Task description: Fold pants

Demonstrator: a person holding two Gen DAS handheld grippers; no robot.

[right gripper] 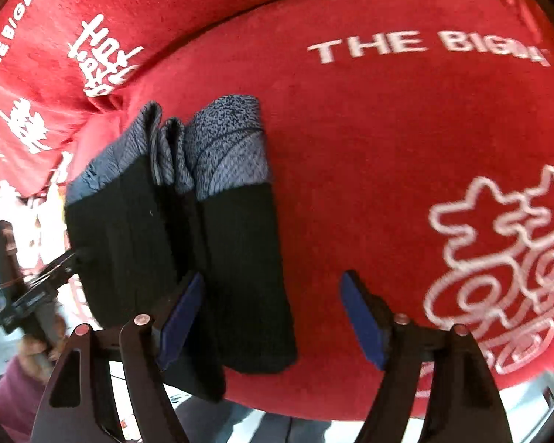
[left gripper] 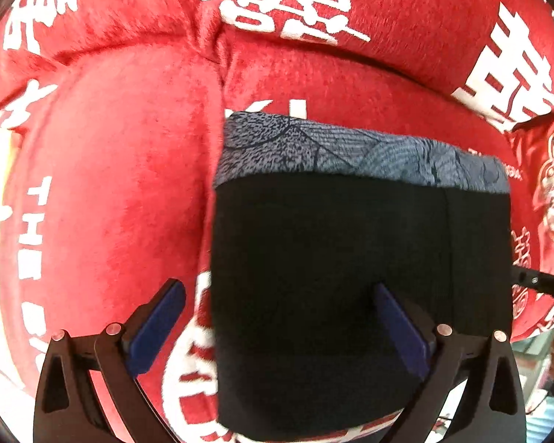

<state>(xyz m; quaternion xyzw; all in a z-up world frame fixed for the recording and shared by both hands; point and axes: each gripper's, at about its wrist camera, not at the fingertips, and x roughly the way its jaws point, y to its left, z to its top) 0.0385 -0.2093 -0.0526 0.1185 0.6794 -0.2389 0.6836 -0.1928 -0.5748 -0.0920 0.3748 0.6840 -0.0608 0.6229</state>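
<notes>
The black pants (left gripper: 351,258) lie folded into a compact stack on a red seat cushion (left gripper: 110,184), their grey patterned waistband (left gripper: 351,151) at the far end. My left gripper (left gripper: 277,289) hangs open over the stack's left edge, with one pad above the cushion and the other above black cloth. In the right wrist view the pants (right gripper: 240,258) show several folded layers. My right gripper (right gripper: 273,280) stands open at the stack's right edge, its left pad (right gripper: 181,313) beside the cloth and nothing pinched. The left gripper (right gripper: 37,295) shows at the stack's far side.
Red plush back cushions (left gripper: 295,7) with white characters rise behind the seat. A seam (left gripper: 218,74) divides two seat cushions. The seat's front edge (right gripper: 314,406) runs just below the stack, with floor beyond. A hand in a purple sleeve (right gripper: 14,387) holds the left tool.
</notes>
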